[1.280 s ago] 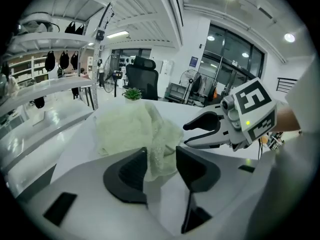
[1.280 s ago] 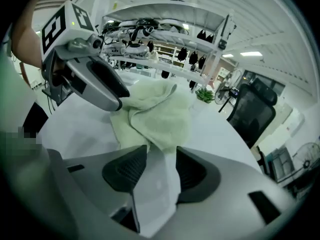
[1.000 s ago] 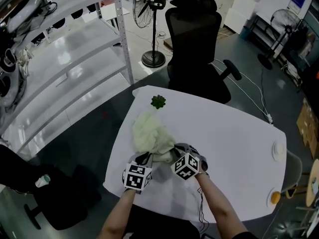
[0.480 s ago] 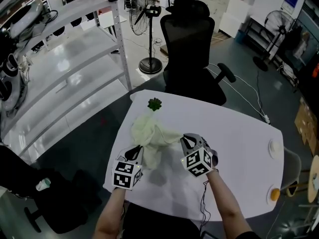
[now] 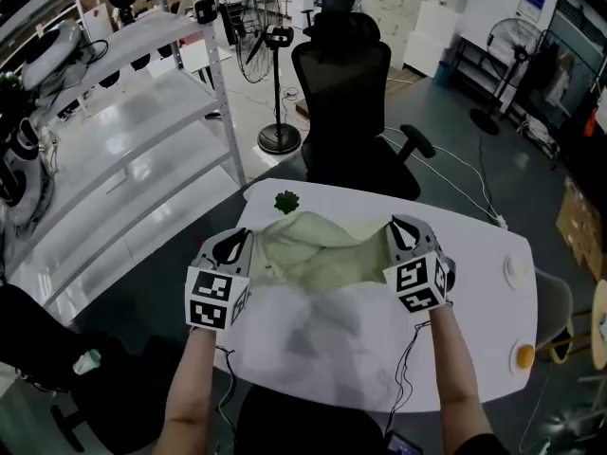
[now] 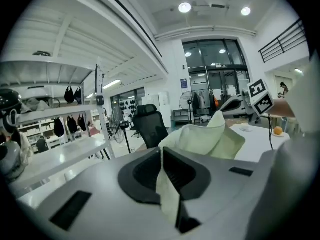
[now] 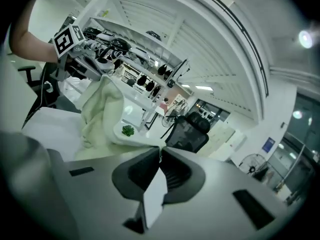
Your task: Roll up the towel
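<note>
While it hangs stretched above the white table [image 5: 474,254], the pale green towel [image 5: 322,259] is held at both ends: the left gripper [image 5: 235,246] on one side, the right gripper [image 5: 403,235] on the other. Each gripper's fingers [image 6: 142,171] are pressed together on a thin fold of the cloth, pinching it. The towel sags in the middle — whether its lower edge touches the table I cannot tell. Just beyond it a small green plant [image 5: 286,201] sits near the table's far edge, and a black office chair [image 5: 346,93] stands behind.
</note>
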Available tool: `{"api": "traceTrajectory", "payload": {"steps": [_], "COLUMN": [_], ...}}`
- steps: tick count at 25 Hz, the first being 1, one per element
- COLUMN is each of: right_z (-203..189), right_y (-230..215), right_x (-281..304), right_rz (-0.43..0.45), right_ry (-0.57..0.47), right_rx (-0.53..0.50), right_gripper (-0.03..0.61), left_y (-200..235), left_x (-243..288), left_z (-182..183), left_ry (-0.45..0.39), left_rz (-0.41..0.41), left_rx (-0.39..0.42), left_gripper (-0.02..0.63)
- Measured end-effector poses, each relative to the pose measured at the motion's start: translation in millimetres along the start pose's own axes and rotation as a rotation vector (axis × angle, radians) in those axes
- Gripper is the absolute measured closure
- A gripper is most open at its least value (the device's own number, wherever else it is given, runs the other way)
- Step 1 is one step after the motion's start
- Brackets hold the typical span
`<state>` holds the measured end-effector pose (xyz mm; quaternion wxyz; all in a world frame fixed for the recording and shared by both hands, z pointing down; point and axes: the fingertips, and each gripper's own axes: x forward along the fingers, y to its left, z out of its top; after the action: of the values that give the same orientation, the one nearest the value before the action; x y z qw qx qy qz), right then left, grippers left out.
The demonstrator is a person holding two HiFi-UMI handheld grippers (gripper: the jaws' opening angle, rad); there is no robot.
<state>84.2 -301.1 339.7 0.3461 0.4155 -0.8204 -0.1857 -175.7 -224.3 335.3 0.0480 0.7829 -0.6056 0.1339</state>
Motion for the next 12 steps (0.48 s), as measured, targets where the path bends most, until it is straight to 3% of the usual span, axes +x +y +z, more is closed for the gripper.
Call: {"api": "traceTrajectory", "payload": {"steps": [12], "right_z": [-30], "right_y": [-118], "right_x": [-54], "right_rz": [-0.245], "right_ry": [0.098], "right_rx": [-0.058], "right_gripper": [0.555], "left_y": [-21], "left_x": [43], "left_z": [91], "left_ry": [-0.116], "left_rz": [-0.073], "left_rx": [0.175], "left_gripper": [0.586]}}
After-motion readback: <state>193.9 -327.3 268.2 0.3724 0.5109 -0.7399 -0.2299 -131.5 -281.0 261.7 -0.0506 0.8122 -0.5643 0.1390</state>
